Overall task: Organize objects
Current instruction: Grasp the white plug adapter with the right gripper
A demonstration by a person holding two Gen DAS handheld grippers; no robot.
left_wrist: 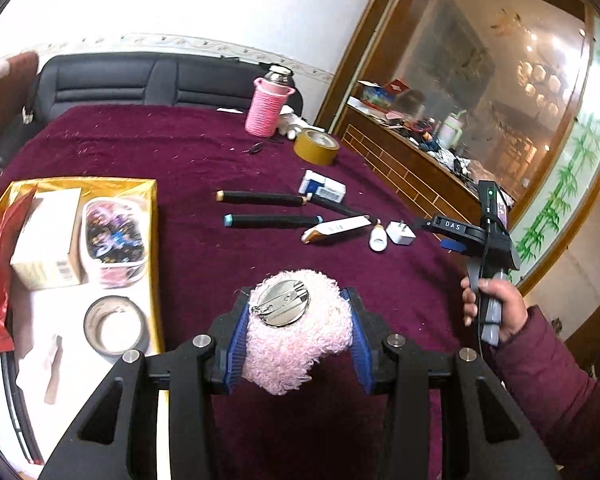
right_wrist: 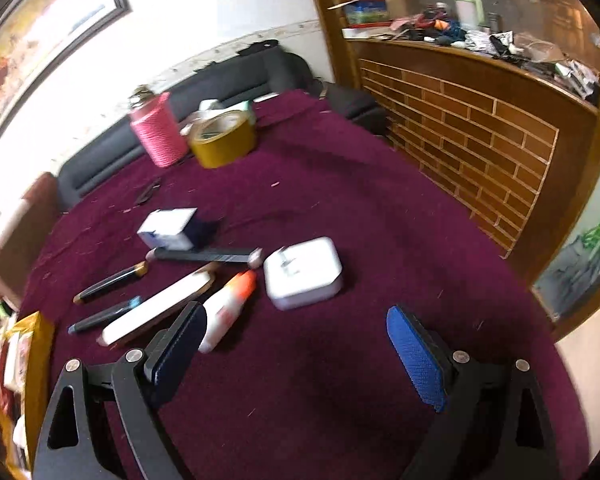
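Table [left_wrist: 172, 148]: covered in maroon cloth, carrying all items. Its right edge curves close to the brick-pattern cabinet [right_wrist: 480, 128]; its far edge meets a black sofa [left_wrist: 132, 80].

Gold box [left_wrist: 153, 240]: sits at the left of the table, open-topped. Inside it lie a cardboard carton [left_wrist: 46, 240], a patterned plastic tub [left_wrist: 114, 240] and a grey tape roll [left_wrist: 114, 326]. White floor shows between and below these, so room remains, in my judgement, for a soft item.

Loose items: a row near the table centre, comprising two dark pens [left_wrist: 260, 198], a white flat case [left_wrist: 336, 229], a glue tube [right_wrist: 230, 308] and a white plug adapter [right_wrist: 304, 272]. Pens and case lie with long axes roughly left to right across the left wrist view.

Left gripper [left_wrist: 296, 332]: closed firmly on a pink fluffy brooch [left_wrist: 300, 340], metal pin-back facing up. The box lies directly to its left, just beside it; the box wall stands between them. Clearing that wall appears to be the governing relation for a deposit.

Right gripper [right_wrist: 296, 356]: jaws spread wide, holding nothing, hovering above the cloth. The glue tube lies just ahead of its left finger, long axis pointing away and rightward; the adapter sits ahead, between the fingers' lines. This arm is nearer the loose row.
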